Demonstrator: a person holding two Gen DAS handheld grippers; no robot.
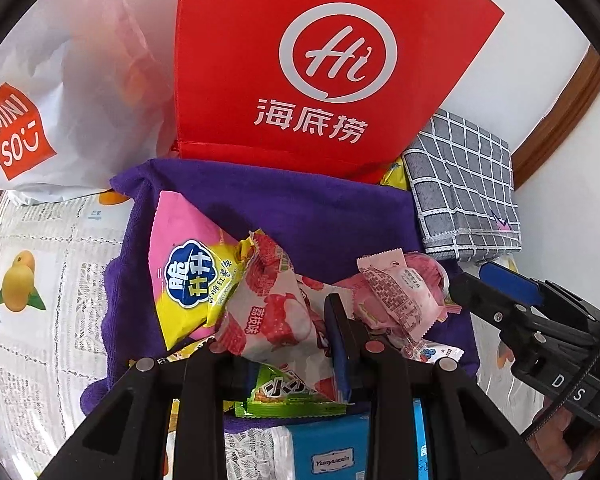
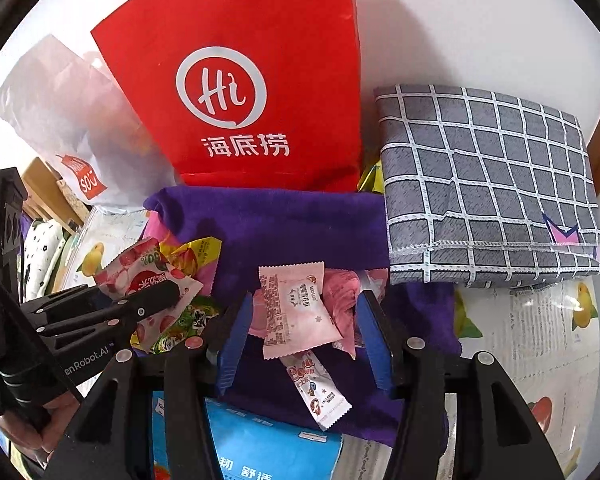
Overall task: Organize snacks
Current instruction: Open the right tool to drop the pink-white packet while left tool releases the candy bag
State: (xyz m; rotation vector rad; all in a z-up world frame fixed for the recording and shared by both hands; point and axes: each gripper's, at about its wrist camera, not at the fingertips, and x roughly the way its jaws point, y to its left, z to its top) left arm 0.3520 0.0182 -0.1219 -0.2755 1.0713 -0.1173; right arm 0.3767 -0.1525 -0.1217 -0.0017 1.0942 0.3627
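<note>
Snack packets lie heaped on a purple towel [image 1: 300,208] [image 2: 284,220]. My left gripper [image 1: 276,332] [image 2: 168,292] is shut on a white packet printed with red lychees [image 1: 268,312] [image 2: 140,276]. My right gripper [image 2: 300,332] [image 1: 472,276] stands open, its blue pads [image 2: 236,340] on either side of a pale pink packet [image 2: 296,308] [image 1: 400,296] without pressing on it. A crumpled pink wrapper [image 2: 340,292] lies just behind that packet. A pink and yellow snack bag [image 1: 188,272] and a green packet [image 1: 288,396] lie by the left gripper. A small white sachet [image 2: 320,392] rests below the pink packet.
A red paper bag [image 1: 320,60] [image 2: 252,100] stands behind the towel, a white shopping bag [image 1: 60,100] to its left. A folded grey checked cloth [image 1: 460,192] [image 2: 488,184] lies at the right. A blue tissue pack [image 2: 268,440] sits nearest. The tablecloth [image 1: 40,280] shows fruit prints.
</note>
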